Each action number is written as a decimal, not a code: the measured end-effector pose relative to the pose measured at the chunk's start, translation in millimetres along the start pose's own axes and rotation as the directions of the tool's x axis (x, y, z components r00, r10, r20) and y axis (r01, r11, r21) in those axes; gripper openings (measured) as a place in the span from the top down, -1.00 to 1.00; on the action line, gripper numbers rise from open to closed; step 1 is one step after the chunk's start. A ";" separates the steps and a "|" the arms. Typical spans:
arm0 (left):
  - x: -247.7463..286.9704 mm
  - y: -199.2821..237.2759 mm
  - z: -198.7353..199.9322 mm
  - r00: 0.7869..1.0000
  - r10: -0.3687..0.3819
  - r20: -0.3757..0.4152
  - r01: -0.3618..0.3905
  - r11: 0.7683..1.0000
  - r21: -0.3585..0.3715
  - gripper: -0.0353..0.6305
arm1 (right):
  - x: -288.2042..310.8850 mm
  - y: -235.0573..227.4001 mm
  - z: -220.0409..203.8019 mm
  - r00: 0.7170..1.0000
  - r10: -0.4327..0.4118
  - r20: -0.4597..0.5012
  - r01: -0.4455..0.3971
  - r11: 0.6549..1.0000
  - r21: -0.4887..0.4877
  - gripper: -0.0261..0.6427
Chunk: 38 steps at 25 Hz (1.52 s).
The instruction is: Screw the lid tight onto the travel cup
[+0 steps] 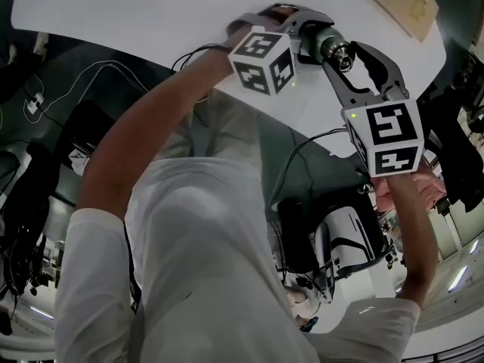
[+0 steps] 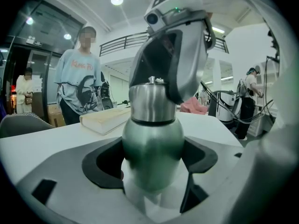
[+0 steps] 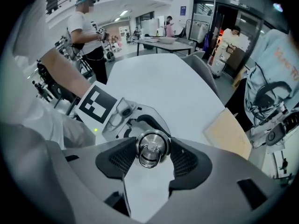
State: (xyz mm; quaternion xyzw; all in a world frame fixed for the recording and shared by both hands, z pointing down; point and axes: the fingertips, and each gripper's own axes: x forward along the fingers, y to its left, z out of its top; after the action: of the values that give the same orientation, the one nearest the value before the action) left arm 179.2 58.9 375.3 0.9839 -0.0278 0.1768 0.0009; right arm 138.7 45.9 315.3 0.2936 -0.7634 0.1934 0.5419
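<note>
Head view: wearer's torso [image 1: 204,248] fills most of the frame, so the table [image 1: 151,6] shows only as a white slab along the top, cut off at both ends. The work itself is mostly masked there by the marker cubes [image 1: 262,60].

Left gripper view: cup [image 2: 152,134] upright, green body. Its base is lost behind the gripper's own pale body, so can't tell if it stands on the table or hangs above it. The left gripper [image 2: 152,161] is clamped on the cup body, pads on both flanks.

The right gripper [image 3: 152,162] points steeply down from above and is clenched on the lid [image 3: 152,146]: pads touch its rim either side, ring handle on top. Lid sits on the cup's neck. The seam isn't readable, so how tight it is can't be told.

Table is white and matte. A pale board [image 3: 229,132] lies flat on it past the cup.

Room: open hall, ceiling lights [image 2: 117,0], balcony rail [image 2: 126,41], cables [image 1: 83,78] on the floor. A bystander [image 2: 79,78] in a pale sweatshirt stands behind the table by the board. Others farther back are small and blurred.
</note>
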 end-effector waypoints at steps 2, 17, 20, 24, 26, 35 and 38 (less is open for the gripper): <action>-0.7 0.7 -0.2 1.000 0.003 0.002 -0.003 1.000 0.001 -0.20 | 0.3 0.4 1.2 1.000 -0.017 0.002 0.017 1.000 -0.005 0.26; -1.4 0.4 -0.3 1.000 -0.005 0.002 0.005 1.000 0.000 -0.20 | -28.0 20.8 5.1 0.976 0.151 -0.157 -0.217 0.685 -0.695 0.11; -1.1 1.1 -0.8 1.000 -0.004 0.002 0.004 1.000 0.000 -0.20 | -19.2 21.5 -2.2 0.964 0.138 -0.227 -0.265 0.491 -0.830 0.11; 1.0 0.7 0.2 1.000 -0.006 0.004 0.006 1.000 -0.003 -0.20 | -9.9 21.2 -10.8 0.939 0.151 -0.310 -0.345 0.375 -0.860 0.11; 1.0 1.1 0.5 1.000 -0.007 0.006 0.007 1.000 -0.002 -0.20 | -6.3 18.7 -10.7 0.936 0.141 -0.322 -0.351 0.342 -0.872 0.11; 1.5 1.5 0.6 1.000 -0.004 0.010 0.004 1.000 -0.007 -0.21 | -0.8 16.3 -13.9 0.940 0.168 -0.296 -0.340 0.411 -0.846 0.19; 0.7 0.5 0.0 1.000 -0.007 0.010 0.007 1.000 -0.009 -0.20 | -0.3 17.0 -10.0 0.945 0.212 -0.248 -0.326 0.571 -0.754 0.19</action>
State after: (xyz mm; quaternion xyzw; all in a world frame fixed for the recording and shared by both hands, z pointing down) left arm 179.8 58.3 375.5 0.9848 -0.0252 0.1715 0.0060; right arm 134.8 64.9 318.7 -0.1064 -0.7686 -0.0617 0.6278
